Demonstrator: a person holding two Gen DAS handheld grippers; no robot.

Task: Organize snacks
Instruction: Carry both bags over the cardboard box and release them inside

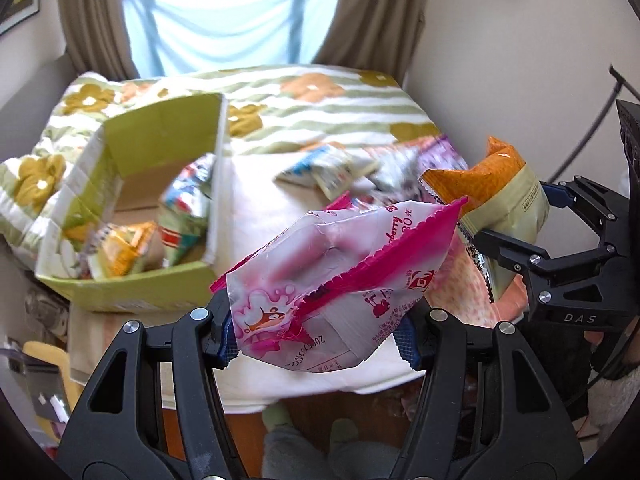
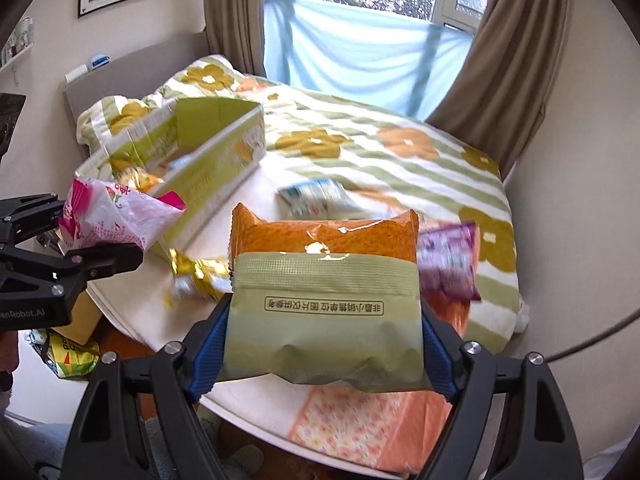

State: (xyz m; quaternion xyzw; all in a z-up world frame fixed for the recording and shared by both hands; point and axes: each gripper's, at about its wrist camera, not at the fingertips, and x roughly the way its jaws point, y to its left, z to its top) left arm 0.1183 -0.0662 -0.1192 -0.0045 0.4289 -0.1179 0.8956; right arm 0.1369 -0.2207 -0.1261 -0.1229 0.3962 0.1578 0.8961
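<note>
Your left hand-held gripper (image 1: 316, 340) is clenched on a pink strawberry packet (image 1: 336, 280), its blue pads pressing both sides, the packet lifted clear above the bed. Your right hand-held gripper (image 2: 320, 356) is clamped on an orange-and-green snack bag (image 2: 324, 300), held upright between its blue pads and likewise raised off the bedding.

In the left wrist view the green cardboard box (image 1: 160, 208) sits at about ten o'clock from the pink packet, open-topped, with several snack packs already inside. Its near wall stands between the packet and the box's inside, and its tall right flap rises at about eleven o'clock. To the right, at two o'clock, the right gripper's bag hangs just beside the pink packet's corner; whether they touch you cannot tell.

In the right wrist view the box lies at ten o'clock, the left gripper and its pink packet at nine. Loose snacks lie on the bed (image 2: 400, 168) beyond: a blue-and-white pack (image 2: 316, 196) at twelve, a purple pack (image 2: 452, 260) at two, a gold pack (image 2: 196, 276) at nine. The bed's near edge runs just below both grippers, floor beneath it.
</note>
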